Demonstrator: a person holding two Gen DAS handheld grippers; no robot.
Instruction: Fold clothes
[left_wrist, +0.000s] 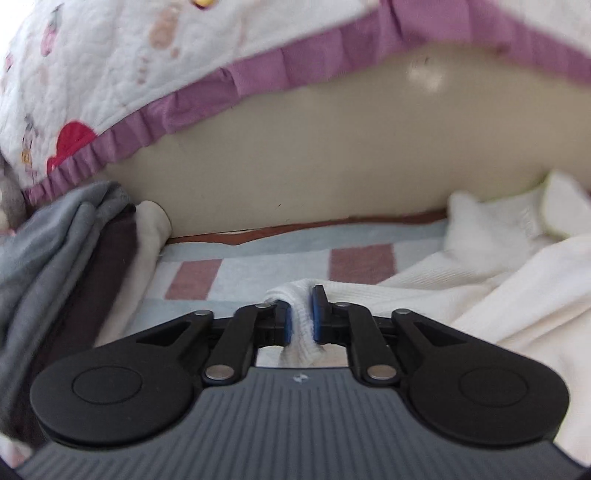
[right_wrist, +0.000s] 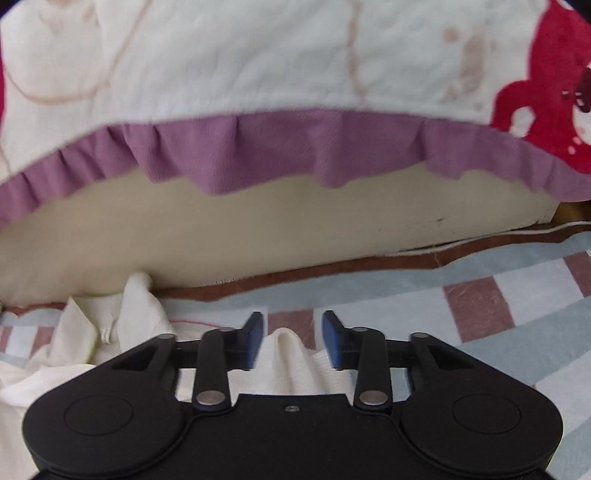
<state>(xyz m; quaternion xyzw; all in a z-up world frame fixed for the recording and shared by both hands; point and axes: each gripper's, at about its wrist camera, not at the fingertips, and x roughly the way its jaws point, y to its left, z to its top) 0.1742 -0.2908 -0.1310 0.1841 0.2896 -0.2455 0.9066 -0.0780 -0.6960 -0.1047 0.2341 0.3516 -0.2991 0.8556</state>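
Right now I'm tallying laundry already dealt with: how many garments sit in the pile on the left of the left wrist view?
3 visible: a grey knit garment on top, a dark maroon garment beneath, a cream garment lowest. More may be hidden.

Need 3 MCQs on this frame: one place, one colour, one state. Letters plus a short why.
1. Where is the grey garment in the left wrist view?
A. far left
B. centre
C. far right

2. What colour is the quilt's ruffle trim?
A. green
B. purple
C. black

3. How is the left gripper?
A. wide open over bare blanket
B. shut on the white garment
C. out of view

Key: 1 A, it is heaped at the left edge. 2 B, the frill along the quilt's edge is purple. 3 B, the blue pads pinch a ribbed white fold.
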